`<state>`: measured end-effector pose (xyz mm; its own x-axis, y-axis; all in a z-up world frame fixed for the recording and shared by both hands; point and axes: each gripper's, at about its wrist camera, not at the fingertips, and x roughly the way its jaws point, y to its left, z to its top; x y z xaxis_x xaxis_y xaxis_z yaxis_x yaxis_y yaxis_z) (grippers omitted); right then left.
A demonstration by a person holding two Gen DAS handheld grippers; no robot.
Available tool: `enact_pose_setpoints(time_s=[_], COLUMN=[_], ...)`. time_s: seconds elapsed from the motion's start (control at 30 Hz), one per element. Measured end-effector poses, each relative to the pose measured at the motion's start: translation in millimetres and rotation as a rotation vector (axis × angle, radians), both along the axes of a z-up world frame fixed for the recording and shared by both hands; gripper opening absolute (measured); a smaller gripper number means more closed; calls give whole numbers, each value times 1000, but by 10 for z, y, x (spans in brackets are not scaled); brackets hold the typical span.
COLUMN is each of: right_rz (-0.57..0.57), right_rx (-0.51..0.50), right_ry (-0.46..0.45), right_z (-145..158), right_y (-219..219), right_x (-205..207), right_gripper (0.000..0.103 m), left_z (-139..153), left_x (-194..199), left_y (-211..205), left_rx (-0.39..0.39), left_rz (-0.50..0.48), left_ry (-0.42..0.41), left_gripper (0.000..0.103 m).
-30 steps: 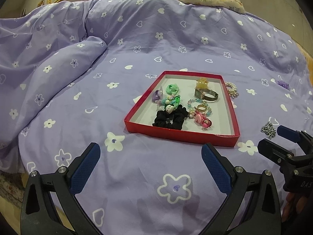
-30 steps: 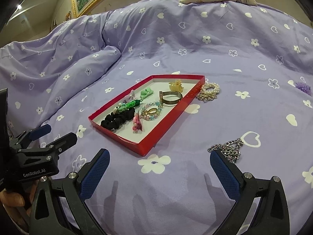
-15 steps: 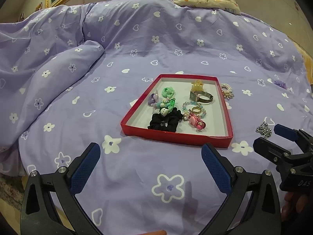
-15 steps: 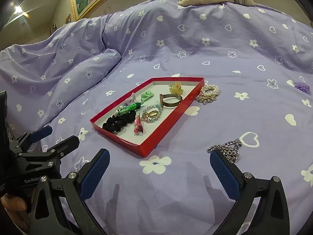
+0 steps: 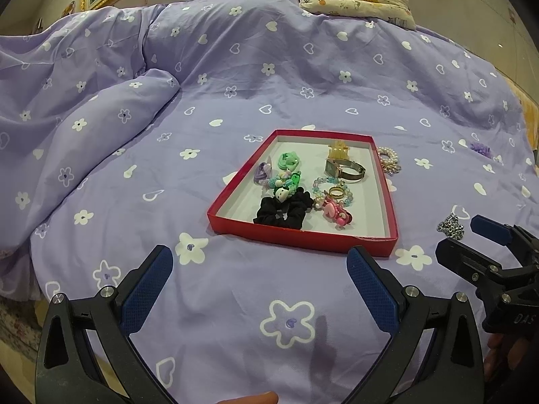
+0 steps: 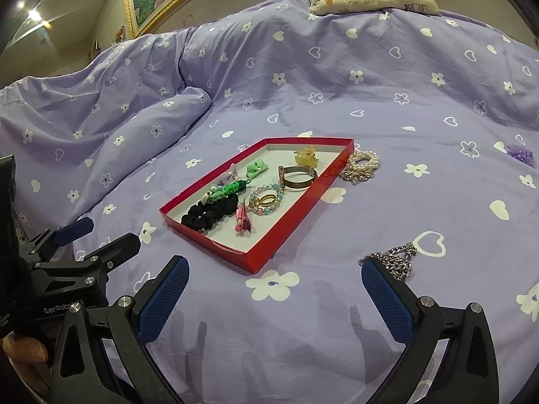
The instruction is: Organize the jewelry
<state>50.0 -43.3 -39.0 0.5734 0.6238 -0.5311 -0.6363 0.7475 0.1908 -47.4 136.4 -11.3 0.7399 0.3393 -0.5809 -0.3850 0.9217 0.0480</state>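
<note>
Both grippers, left [image 5: 259, 282] and right [image 6: 274, 291], have drawn back slightly from the red tray [image 6: 279, 232], jaws wide and empty. Three pieces remain on the bed: silver chain [image 6: 392, 262], pearl bracelet [image 6: 362, 165], purple flower [image 6: 521, 154].

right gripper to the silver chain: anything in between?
Nothing. In the right wrist view the silver chain lies on bare purple bedspread just beyond the right gripper, beside its right-hand pad, jaws open.
</note>
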Motion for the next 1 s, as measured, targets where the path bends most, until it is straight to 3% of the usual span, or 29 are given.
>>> enact_pose_setpoints(time_s=[1.0], right_rz=[-1], right_rx=[4], right_ry=[-38], right_z=[122], right_y=[-41], right_x=[-60], right_gripper=[103], left_z=[58], left_x=[8], left_y=[-115], left_rx=[-8], left_rz=[-15], left_ry=[-4], left_gripper=[103])
